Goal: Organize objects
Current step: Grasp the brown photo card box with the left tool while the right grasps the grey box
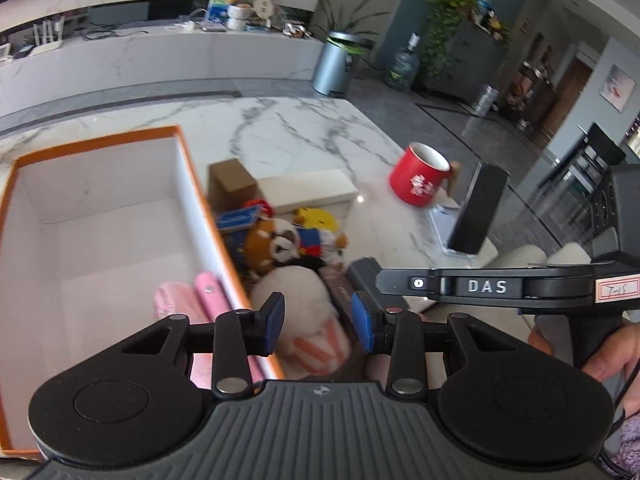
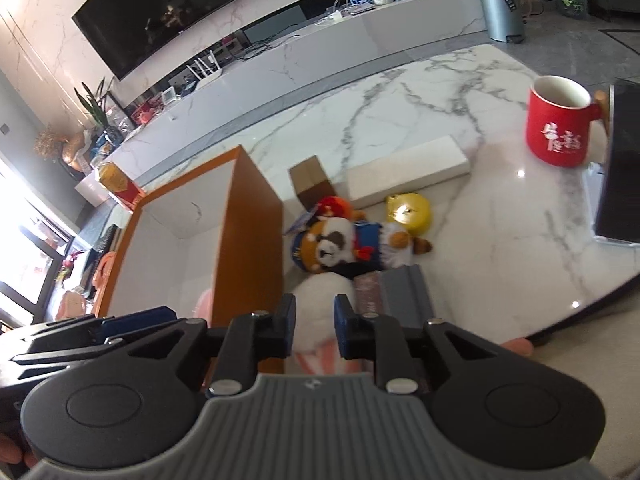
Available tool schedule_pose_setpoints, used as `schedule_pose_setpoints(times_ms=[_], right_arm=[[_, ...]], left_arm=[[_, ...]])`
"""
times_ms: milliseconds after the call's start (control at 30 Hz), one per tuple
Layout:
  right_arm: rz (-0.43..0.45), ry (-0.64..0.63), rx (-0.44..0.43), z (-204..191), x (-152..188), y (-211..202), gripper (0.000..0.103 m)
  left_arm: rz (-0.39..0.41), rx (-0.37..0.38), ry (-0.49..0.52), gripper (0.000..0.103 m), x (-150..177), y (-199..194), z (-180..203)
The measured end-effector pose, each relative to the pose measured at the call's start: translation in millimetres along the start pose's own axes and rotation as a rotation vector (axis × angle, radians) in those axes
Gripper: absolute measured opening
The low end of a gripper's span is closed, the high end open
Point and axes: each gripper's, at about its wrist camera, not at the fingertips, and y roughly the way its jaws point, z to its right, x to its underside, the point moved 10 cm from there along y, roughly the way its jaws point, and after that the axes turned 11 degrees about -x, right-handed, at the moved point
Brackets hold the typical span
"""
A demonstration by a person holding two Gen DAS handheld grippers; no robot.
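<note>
Hovering above plush toy [image 1: 296, 300]: left gripper [image 1: 318, 322], right gripper [image 2: 315, 326] both parted, empty; centre fingers, lift into orange box [image 1: 180, 136].

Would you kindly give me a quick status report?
Both grippers open over the white plush. Orange box holds pink items only. Bear toy lies just beyond.

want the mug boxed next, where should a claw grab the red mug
Pinch the red mug at its rim wall, one finger inside the open mouth, coming from above. It stands upright and the handle faces the black box, so that side looks cramped.
</note>
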Motion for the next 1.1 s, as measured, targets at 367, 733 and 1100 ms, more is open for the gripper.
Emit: schedule_pose_setpoints(times_ms=[367, 733, 1100], right_arm=[[-0.028, 0.061, -0.005, 54.0, 12.3, 6.0, 0.037], [-0.070, -0.013, 0.008, 64.2, 11.7, 36.2, 0.043], [0.019, -0.016, 0.120, 93.5, -0.9, 4.8, 0.038]], left_arm=[[-0.060, -0.019, 0.064, 0.042, 9.5, 39.2, 36.9], [-0.113, -0.055, 0.025, 0.041, 4.0, 64.5, 37.2], [-0.185, -0.067, -0.030, 0.039, 5.3, 92.2, 50.4]])
